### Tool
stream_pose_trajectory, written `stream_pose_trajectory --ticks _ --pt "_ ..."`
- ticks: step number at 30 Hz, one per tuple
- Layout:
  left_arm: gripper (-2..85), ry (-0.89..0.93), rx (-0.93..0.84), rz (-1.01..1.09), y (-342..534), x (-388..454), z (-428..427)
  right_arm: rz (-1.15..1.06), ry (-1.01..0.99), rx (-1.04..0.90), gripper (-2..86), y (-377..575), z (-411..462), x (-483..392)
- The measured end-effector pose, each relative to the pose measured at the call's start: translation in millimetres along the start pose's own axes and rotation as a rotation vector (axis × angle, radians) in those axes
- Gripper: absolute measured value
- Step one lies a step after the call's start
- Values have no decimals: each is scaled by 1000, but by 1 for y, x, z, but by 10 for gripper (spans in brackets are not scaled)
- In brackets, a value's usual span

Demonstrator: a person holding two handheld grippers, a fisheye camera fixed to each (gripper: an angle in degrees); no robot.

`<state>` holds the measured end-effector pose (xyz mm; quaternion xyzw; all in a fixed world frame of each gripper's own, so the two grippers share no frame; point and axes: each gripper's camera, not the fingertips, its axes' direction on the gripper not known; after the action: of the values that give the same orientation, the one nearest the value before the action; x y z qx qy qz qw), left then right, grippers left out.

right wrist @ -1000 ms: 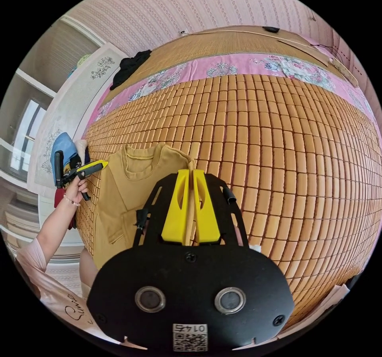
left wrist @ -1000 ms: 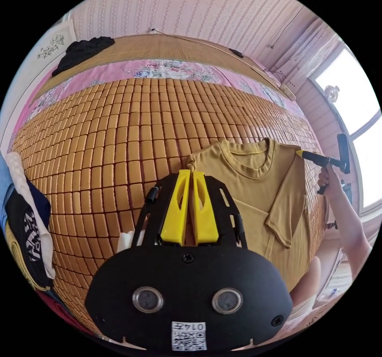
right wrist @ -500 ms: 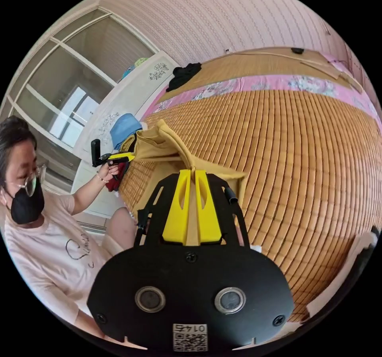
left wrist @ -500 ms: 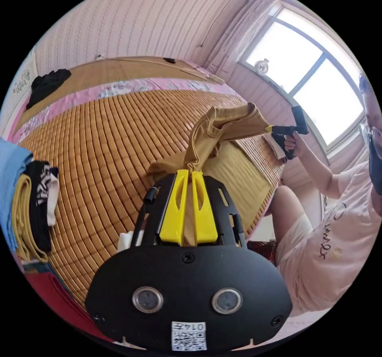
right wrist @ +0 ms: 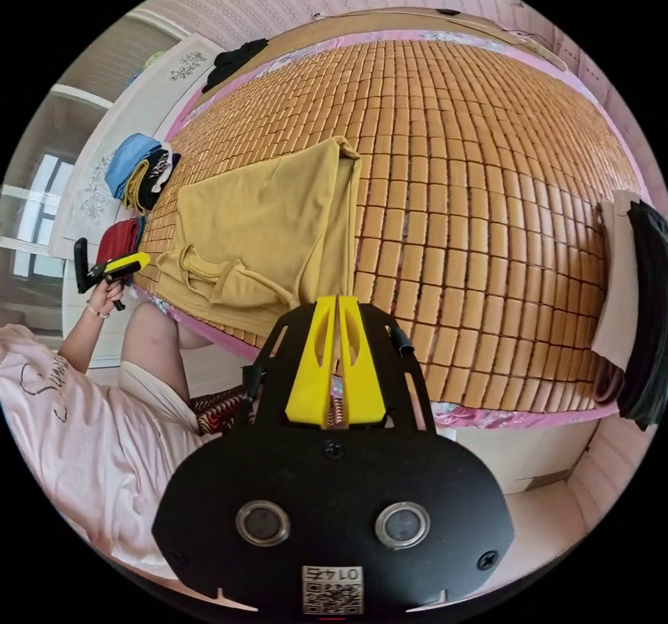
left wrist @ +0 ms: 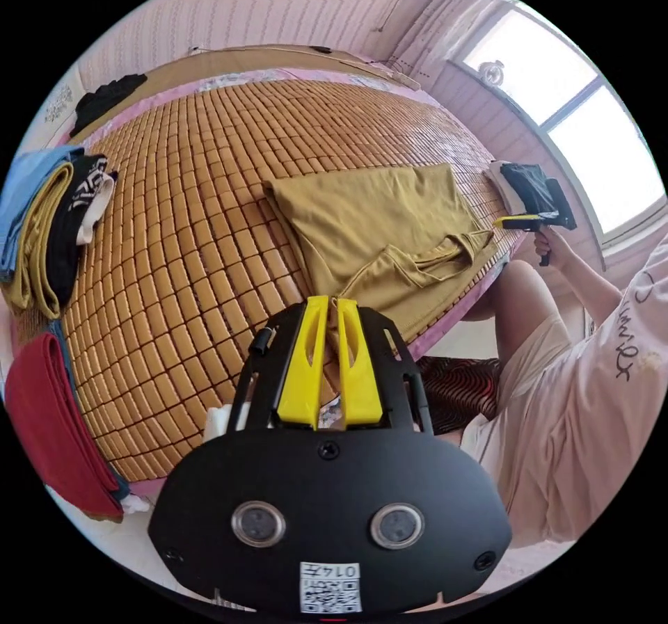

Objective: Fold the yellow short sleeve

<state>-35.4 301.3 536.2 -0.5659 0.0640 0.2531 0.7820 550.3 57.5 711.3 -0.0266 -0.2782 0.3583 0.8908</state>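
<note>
Bed: a bamboo mat (left wrist: 209,186) is carrying the yellow shirt (left wrist: 362,227), lying at its near edge.
Grippers: left gripper (left wrist: 327,304) and right gripper (right wrist: 337,302) are hovering closed, empty, off that edge.
Risk: the bunched collar end could be sliding off the edge.

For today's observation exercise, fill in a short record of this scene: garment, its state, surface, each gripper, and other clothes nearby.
garment: yellow short sleeve
state: lying flat, folded over itself, collar end near the bed edge
surface: bamboo mat on a bed
left gripper: jaws close together, holding nothing, clear of the garment
right gripper: jaws close together, holding nothing
other clothes: folded stack at the mat's side; red garment beside it
</note>
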Motion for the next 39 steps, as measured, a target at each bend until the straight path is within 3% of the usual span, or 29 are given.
stream_pose_trajectory --ticks 3,6,10,13,21,26,28,32,36,39 --pt "15 -39 41 49 -13 12 -10 -104 37 42 9 -4 -10 -34" --pt "46 65 43 58 -32 24 11 -236 98 -5 43 -10 7 -76" --pt "82 159 -80 69 -52 40 63 -167 103 -85 109 -8 29 -80" --pt "79 156 -145 79 -55 48 84 -161 68 7 100 10 9 -81" --pt "25 123 -164 120 -48 54 95 97 -37 -31 51 19 27 -39" --pt "8 149 4 247 -36 69 67 44 -38 51 0 19 3 -48" --pt "13 237 54 337 -23 80 55 25 -43 124 -3 20 -20 -47" --pt "29 290 -42 359 -1 91 71 -11 14 86 -4 24 -18 -43" --pt "37 217 -160 349 17 96 90 -43 220 -7 8 28 -2 -60" --pt "39 200 -125 328 16 101 87 -184 148 50 27 26 -4 -100"
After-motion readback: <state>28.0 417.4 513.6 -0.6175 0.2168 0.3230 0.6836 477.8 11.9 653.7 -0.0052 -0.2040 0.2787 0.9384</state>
